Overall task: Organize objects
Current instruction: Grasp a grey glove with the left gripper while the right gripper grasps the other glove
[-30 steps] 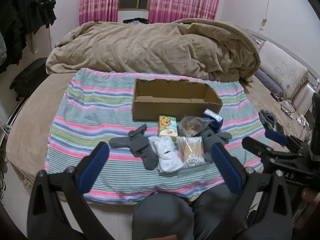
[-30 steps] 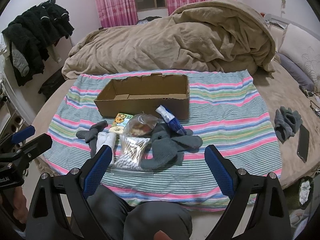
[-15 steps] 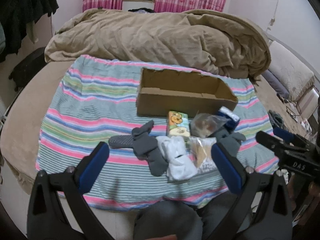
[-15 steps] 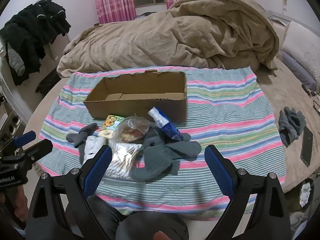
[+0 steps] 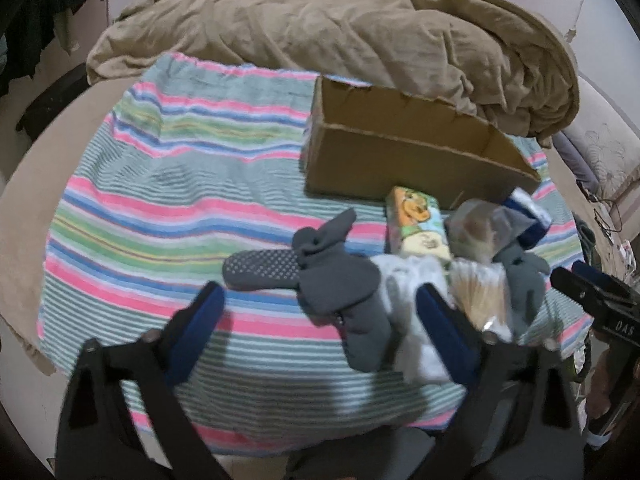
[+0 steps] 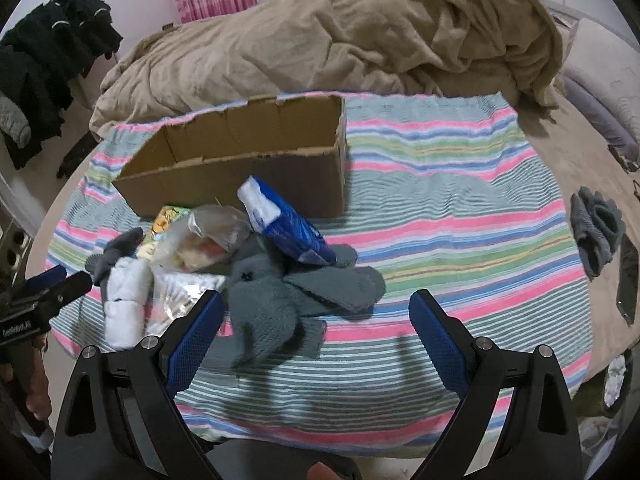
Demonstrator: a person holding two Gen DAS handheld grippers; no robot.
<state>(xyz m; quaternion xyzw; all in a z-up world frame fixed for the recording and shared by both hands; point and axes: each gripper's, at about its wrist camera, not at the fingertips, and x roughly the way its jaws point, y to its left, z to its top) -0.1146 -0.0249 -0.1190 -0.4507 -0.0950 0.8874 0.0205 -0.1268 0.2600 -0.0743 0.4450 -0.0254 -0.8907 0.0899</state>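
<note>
Left tongs (image 5: 320, 320): jaws wide but closing, nothing pressed between the blue pads; a dark grey sock (image 5: 340, 284) with a dotted sole lies on the cloth in the gap between them, and the right-hand pad overlaps a white sock (image 5: 408, 280) in view, contact not resolvable (motion blur). Right tongs (image 6: 316, 322): jaws wide, holding nothing; a grey knitted sock pile (image 6: 280, 300) lies on the cloth between and just ahead of the pads, apart from both. Outward from the tongs, the loose items sit clustered on a striped blanket (image 5: 160, 200) spread over the bed: a bag of cotton swabs (image 5: 480, 296) just beside the white sock, a clear plastic bag (image 6: 212, 236) with something pale inside, a small carton with a cartoon print (image 5: 418, 224), and a blue-and-white packet (image 6: 288, 220) leaning on the grey sock pile. Behind the cluster stands an open cardboard box (image 5: 400, 160), nothing visible inside it, its near wall just beside the carton and the packet. Further back, a rumpled tan duvet (image 5: 360, 40) covers the head of the bed. In the right wrist view another grey sock pair (image 6: 596, 228) lies off the blanket at the right, beside a dark phone (image 6: 628, 280). Dark clothes (image 6: 48, 64) hang at far left.
</note>
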